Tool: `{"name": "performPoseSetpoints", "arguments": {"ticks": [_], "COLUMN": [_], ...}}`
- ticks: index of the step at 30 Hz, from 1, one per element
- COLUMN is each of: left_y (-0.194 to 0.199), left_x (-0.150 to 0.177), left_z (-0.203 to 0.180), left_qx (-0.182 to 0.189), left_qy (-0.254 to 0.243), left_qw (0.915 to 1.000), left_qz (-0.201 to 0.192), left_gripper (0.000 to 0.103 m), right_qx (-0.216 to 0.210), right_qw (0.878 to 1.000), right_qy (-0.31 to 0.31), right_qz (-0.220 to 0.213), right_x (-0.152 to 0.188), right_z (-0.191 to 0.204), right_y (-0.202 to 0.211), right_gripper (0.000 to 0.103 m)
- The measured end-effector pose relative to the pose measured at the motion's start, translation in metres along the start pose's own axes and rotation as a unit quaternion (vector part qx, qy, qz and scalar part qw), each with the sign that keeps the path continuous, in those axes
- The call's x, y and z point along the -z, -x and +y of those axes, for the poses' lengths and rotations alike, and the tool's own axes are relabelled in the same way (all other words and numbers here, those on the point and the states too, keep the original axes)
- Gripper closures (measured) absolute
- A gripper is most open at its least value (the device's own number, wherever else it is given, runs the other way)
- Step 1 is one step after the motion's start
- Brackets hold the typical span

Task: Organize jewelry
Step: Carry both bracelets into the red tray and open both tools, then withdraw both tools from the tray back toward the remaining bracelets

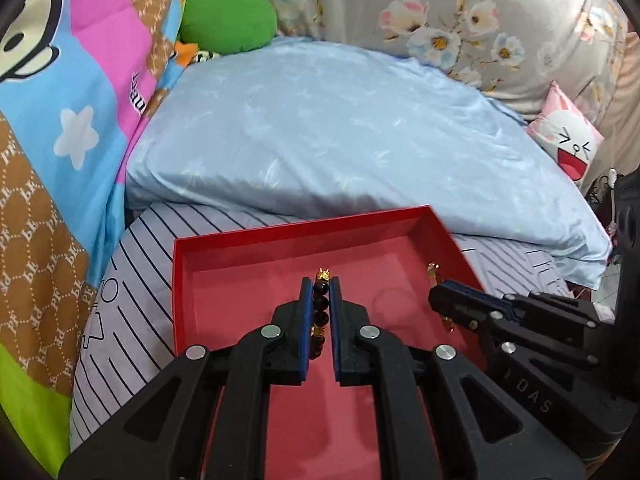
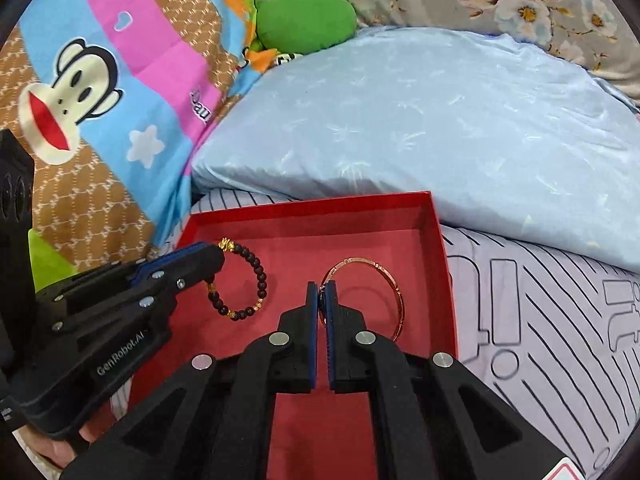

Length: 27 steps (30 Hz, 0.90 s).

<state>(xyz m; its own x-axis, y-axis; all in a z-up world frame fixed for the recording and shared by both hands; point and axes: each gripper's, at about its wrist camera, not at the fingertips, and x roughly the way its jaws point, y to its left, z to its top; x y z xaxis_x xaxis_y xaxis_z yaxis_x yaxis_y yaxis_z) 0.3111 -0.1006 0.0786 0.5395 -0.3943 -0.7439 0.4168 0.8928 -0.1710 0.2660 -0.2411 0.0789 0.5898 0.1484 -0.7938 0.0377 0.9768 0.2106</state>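
Observation:
A shallow red box (image 1: 304, 222) lies open on the striped sheet. My left gripper (image 1: 320, 285) is shut on a bracelet of dark beads with gold charms (image 1: 322, 306), held over the left half of the box floor. In the right wrist view the bead bracelet (image 2: 261, 276) hangs as a loop from the left gripper (image 2: 216, 254). My right gripper (image 2: 321, 290) is shut on a thin rose-gold bangle (image 2: 400, 300) over the right half of the red box (image 2: 312, 204). In the left wrist view the right gripper (image 1: 436, 296) hides most of the bangle (image 1: 434, 270).
A light blue pillow (image 1: 352, 128) lies just behind the box. A bright cartoon-monkey quilt (image 2: 100, 92) rises on the left, with a green plush (image 1: 228, 20) at the back. A floral cover (image 1: 460, 20) and a pink cushion (image 1: 568, 144) are at the right. The striped sheet (image 2: 540, 320) surrounds the box.

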Motion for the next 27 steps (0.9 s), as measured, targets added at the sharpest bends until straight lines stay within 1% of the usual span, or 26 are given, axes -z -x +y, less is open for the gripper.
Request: {"name": "performPoseSetpoints", "arguments": {"ticks": [2, 5, 6, 7, 8, 9, 10, 13, 16, 19, 23, 27], "left_y": [-0.01, -0.013, -0.013, -0.012, -0.01, -0.008, -0.004, 0.01, 0.029, 0.052, 0.079, 0.108], "left_x": [-0.001, 0.0, 0.0, 0.0, -0.001, -0.001, -0.001, -0.002, 0.001, 0.008, 0.02, 0.042], "left_z": [0.006, 0.011, 0.013, 0.015, 0.018, 0.02, 0.022, 0.025, 0.023, 0.018, 0.014, 0.007], "left_qx": [-0.01, -0.028, -0.031, -0.037, -0.044, -0.051, -0.062, -0.077, -0.084, -0.097, -0.1, -0.102], "left_qy": [0.0, 0.001, 0.001, 0.003, 0.007, 0.011, 0.016, 0.021, 0.016, 0.008, 0.01, 0.012], "left_qw": [0.9999, 0.9996, 0.9995, 0.9993, 0.999, 0.9986, 0.9977, 0.996, 0.9949, 0.993, 0.9923, 0.9916], "left_qz": [0.006, 0.001, -0.001, -0.004, -0.006, -0.012, -0.021, -0.039, -0.053, -0.067, -0.073, -0.078], "left_gripper": [0.095, 0.093, 0.088, 0.078, 0.072, 0.061, 0.052, 0.05, 0.05, 0.05, 0.05, 0.05], "right_qx": [0.003, 0.008, 0.012, 0.013, 0.014, 0.016, 0.018, 0.016, 0.014, 0.022, 0.025, 0.039], "right_qw": [1.0, 1.0, 1.0, 1.0, 1.0, 1.0, 0.999, 0.999, 0.997, 0.996, 0.995, 0.994], "right_qy": [-0.002, -0.004, -0.005, -0.004, -0.003, -0.002, -0.001, 0.003, 0.005, 0.01, 0.007, 0.011], "right_qz": [0.005, 0.0, -0.003, -0.007, -0.013, -0.022, -0.028, -0.052, -0.07, -0.087, -0.095, -0.099], "right_x": [-0.004, -0.009, -0.01, -0.009, -0.01, -0.01, -0.01, -0.009, -0.002, 0.007, 0.026, 0.051], "right_z": [-0.001, -0.002, -0.001, -0.001, 0.0, 0.0, 0.001, 0.004, 0.005, 0.005, 0.001, 0.0], "right_y": [-0.01, -0.015, -0.014, -0.012, -0.008, -0.002, 0.002, 0.024, 0.05, 0.074, 0.103, 0.126], "right_gripper": [0.098, 0.097, 0.094, 0.09, 0.087, 0.081, 0.076, 0.072, 0.071, 0.071, 0.071, 0.071]}}
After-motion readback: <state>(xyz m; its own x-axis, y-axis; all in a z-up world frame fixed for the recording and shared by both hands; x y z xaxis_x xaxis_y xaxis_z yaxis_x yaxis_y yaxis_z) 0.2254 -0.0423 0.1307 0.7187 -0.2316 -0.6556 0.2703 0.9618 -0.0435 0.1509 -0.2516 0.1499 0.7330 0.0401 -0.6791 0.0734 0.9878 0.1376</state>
